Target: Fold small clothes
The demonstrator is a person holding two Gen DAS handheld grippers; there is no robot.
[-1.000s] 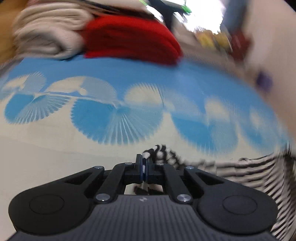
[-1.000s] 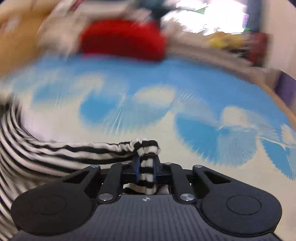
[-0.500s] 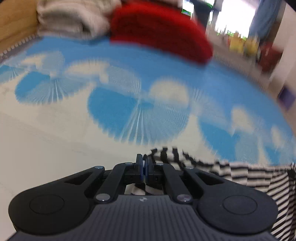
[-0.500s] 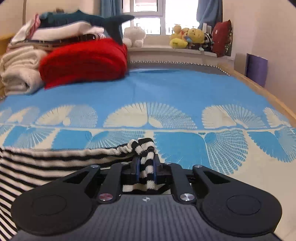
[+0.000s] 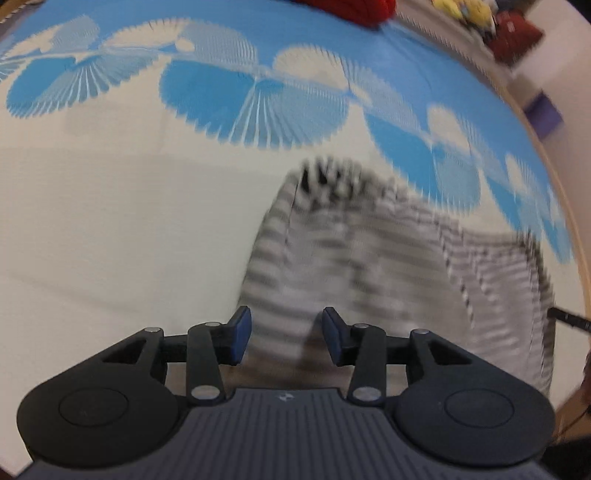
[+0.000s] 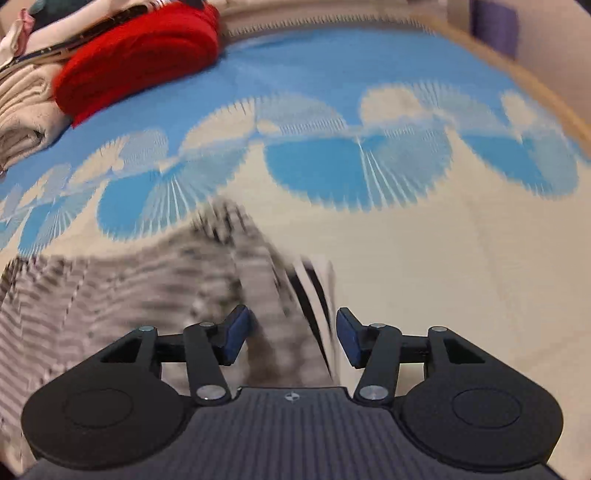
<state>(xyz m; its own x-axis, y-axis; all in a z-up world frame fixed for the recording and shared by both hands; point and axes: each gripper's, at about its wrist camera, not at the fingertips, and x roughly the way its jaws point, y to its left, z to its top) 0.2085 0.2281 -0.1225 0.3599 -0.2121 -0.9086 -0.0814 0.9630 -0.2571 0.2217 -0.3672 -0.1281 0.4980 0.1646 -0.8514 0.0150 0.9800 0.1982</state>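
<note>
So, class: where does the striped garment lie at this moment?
The striped garment lies on the blue-and-cream bedspread, just ahead of both open grippers: right of centre in the left wrist view, left of centre in the right wrist view.

A black-and-white striped garment (image 5: 369, 258) lies on a bedspread (image 6: 406, 258) of cream, patterned with blue and white fan shapes. Behind, a red folded blanket (image 6: 140, 62) beside beige towels (image 6: 22, 110).

Home bedroom: bed with blue-and-cream fan-pattern bedspread (image 6: 369, 229), folded red blanket (image 6: 140, 59) beside cream linens (image 6: 22, 110), stuffed toys (image 5: 465, 11) along far edge
</note>
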